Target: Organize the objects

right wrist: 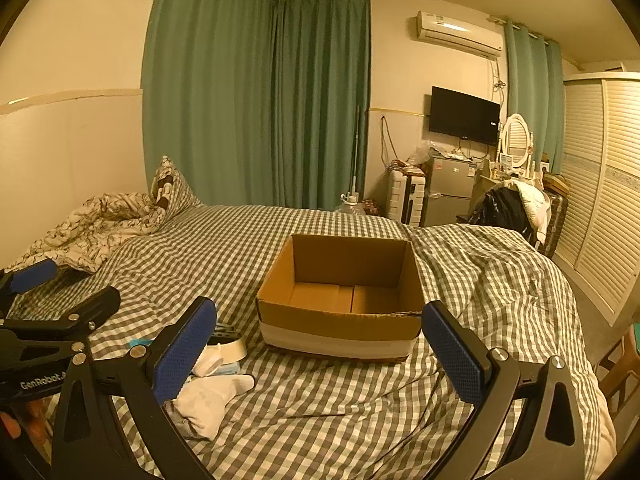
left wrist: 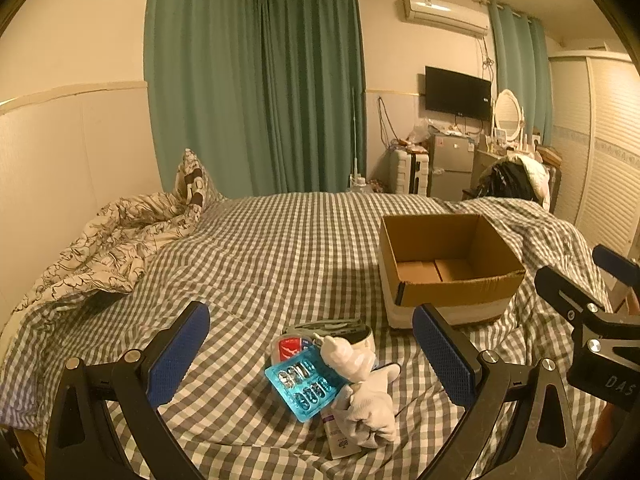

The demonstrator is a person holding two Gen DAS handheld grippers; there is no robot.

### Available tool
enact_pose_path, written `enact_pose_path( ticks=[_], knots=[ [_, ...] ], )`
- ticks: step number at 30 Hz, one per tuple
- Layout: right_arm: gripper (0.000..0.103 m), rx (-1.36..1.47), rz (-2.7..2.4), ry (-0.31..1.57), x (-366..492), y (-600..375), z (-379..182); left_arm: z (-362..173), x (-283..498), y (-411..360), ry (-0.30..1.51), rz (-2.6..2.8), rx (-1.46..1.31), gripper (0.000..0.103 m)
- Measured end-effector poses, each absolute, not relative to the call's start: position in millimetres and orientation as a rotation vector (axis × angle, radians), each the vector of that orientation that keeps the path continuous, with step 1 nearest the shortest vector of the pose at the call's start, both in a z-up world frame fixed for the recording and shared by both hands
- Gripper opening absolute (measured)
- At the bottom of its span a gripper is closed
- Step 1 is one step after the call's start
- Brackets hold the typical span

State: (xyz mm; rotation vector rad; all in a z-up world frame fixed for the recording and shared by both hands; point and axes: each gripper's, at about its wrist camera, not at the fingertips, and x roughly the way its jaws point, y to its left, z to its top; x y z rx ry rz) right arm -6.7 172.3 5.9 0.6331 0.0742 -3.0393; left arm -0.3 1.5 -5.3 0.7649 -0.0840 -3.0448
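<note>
Cardboard box [right wrist: 340,320] empty; both grippers' jaws wide apart, holding nothing. Risk: left gripper [left wrist: 312,352] snags sock [left wrist: 368,404] with blue tray [left wrist: 304,384], spilling pile.

I read "GenRobot" on left hand-held gripper [right wrist: 28,280] body, left of cardboard box [right wrist: 340,320]. "DAS" on right hand-held gripper [left wrist: 616,272] body, right of box. Tube label near box illegible.

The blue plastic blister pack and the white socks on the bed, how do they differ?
The blue plastic blister pack is flat, stiff and translucent, with rows of small compartments; the white socks are soft, opaque and crumpled into a heap. The pack lies lower, and the socks overlap its right edge. Both sit in one small pile on the checked bedcover, outside the open cardboard box.
</note>
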Motion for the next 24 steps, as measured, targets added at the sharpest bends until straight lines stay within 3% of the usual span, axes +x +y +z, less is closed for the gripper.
enact_pose_path(
  ticks=[18,21,24],
  knots=[
    [0.103,0.979,-2.875,0.141,-61.4,154.6,-83.4,-126.7,-59.1,-28.7,-0.089,-2.851,1.266,0.102],
    [0.103,1.021,-2.854,0.141,-68.7,153.6,-95.9,-141.5,-69.7,-33.8,-0.043,-2.832,1.322,0.099],
    [0.103,1.056,-2.833,0.133,-76.8,153.0,-106.7,-148.9,-79.5,-39.0,0.028,-2.840,1.370,0.086]
  ],
)
